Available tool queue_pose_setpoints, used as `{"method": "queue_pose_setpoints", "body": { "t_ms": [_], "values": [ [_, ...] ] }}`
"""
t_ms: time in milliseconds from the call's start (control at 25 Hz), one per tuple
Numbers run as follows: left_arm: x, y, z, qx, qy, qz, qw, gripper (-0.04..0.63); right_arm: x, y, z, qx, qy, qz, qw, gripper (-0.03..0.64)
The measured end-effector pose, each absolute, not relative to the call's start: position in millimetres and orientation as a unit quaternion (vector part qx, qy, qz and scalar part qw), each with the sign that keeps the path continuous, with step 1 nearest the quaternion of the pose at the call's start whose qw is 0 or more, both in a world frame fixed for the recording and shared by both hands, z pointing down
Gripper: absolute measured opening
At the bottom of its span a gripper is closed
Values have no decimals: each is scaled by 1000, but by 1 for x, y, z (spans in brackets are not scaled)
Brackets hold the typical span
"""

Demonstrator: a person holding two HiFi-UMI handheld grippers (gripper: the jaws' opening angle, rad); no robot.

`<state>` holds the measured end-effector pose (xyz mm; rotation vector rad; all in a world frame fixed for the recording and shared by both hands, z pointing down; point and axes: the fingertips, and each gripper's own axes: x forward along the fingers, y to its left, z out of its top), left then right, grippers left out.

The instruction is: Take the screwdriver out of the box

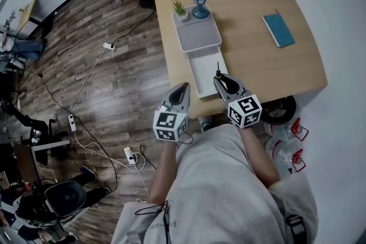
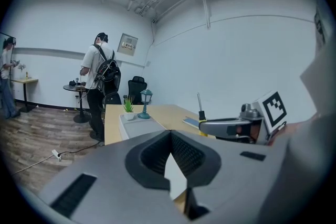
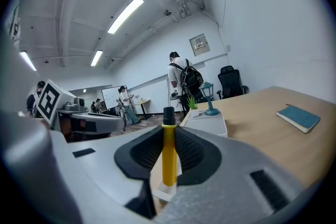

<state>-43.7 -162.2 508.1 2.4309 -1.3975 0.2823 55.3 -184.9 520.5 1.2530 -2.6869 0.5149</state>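
We hold both grippers out in front of us, side by side and apart, each tipped slightly downward. Our left gripper [image 1: 182, 90] has its jaws brought together at the tips, with nothing between them. Our right gripper [image 1: 224, 83] is clamped on the yellow handle of the screwdriver [image 3: 168, 155], which stands upright between its pads. Our left forearm [image 1: 163, 168] and right forearm [image 1: 260, 151] reach forward behind them.

In the head view, the right gripper [image 1: 222, 80] covered most of the screwdriver [image 1: 218, 72]; only its dark tip showed. The same gripper hid the near right corner of the box [image 1: 203, 68]. The blue book [image 1: 278, 30] was too small for its cover to be read.
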Motion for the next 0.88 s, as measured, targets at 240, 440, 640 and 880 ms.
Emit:
{"method": "queue_pose_setpoints", "body": {
  "t_ms": [240,440,640,880],
  "values": [
    [-54,-159,514,844,-498,93,176,5,51,-185,524,412,-891,176,71,75],
    [-63,-156,515,840,-504,87,183,5,42,-184,530,402,-890,200,79,77],
    [-75,-155,514,833,-515,79,184,5,32,-184,534,390,-893,212,77,77],
    [-83,-155,517,826,-524,73,194,5,27,-184,535,387,-893,216,78,77]
  ]
}}
